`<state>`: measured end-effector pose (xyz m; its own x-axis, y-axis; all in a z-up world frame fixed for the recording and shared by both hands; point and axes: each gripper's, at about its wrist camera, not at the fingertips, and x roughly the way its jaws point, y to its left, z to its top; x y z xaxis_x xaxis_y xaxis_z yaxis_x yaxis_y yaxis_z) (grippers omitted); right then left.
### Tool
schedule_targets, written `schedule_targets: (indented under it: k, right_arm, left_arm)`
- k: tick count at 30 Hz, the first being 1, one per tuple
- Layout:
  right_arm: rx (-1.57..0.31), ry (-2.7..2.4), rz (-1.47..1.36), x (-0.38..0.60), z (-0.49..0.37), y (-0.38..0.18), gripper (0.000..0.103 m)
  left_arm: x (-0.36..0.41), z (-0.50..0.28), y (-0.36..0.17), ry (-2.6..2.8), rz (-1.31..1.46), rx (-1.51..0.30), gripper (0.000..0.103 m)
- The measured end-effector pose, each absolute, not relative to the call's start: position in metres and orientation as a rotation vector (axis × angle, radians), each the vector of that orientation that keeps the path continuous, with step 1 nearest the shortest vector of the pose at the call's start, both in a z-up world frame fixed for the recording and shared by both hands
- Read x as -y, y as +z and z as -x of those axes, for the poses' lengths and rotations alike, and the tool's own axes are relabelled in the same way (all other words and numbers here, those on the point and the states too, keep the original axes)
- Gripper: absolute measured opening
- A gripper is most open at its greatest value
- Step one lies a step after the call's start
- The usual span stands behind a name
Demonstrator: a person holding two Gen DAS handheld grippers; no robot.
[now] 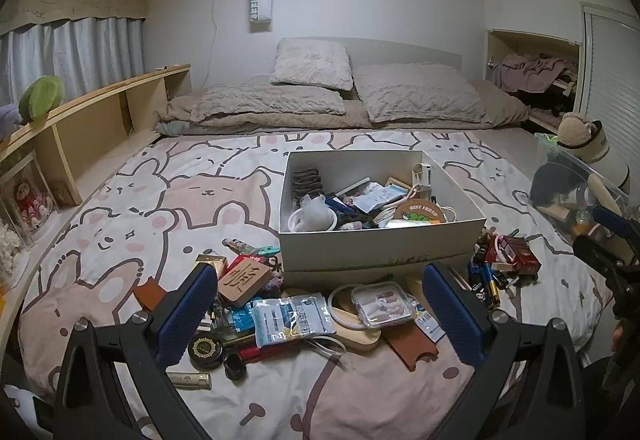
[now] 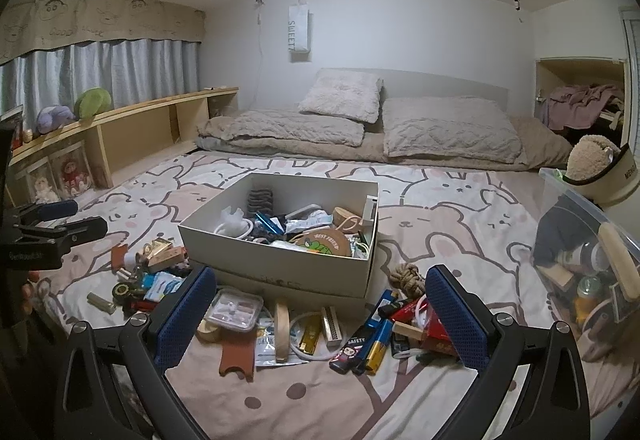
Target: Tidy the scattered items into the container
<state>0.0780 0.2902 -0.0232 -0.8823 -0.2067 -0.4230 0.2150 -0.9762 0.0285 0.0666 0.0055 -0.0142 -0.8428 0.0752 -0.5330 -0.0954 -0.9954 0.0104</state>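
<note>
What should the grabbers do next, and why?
Probably lower the left gripper onto the clear plastic case lying between its open jaws. Both grippers are empty, the white box sits just behind, and clutter still covers the bedsheet.

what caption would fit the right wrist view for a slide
Open right hand-held gripper hovers above scattered small items in front of the half-filled white box on a cartoon-print bedspread.

Grey pillows (image 1: pixel 416 92) at the bed's head, green plush (image 1: pixel 42 98) on the wooden shelf (image 1: pixel 100 108), curtains (image 2: pixel 100 72) behind.
</note>
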Motion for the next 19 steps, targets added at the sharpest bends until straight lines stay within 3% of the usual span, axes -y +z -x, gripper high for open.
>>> schedule_targets:
  k: [19]
  right_arm:
    - [-0.038,-2.848,-0.64,-0.2905,-0.0777,-0.0229,0.103]
  left_arm:
    - [-0.0034,-0.0659,-0.0181,2.932,0.863,-0.042,0.103]
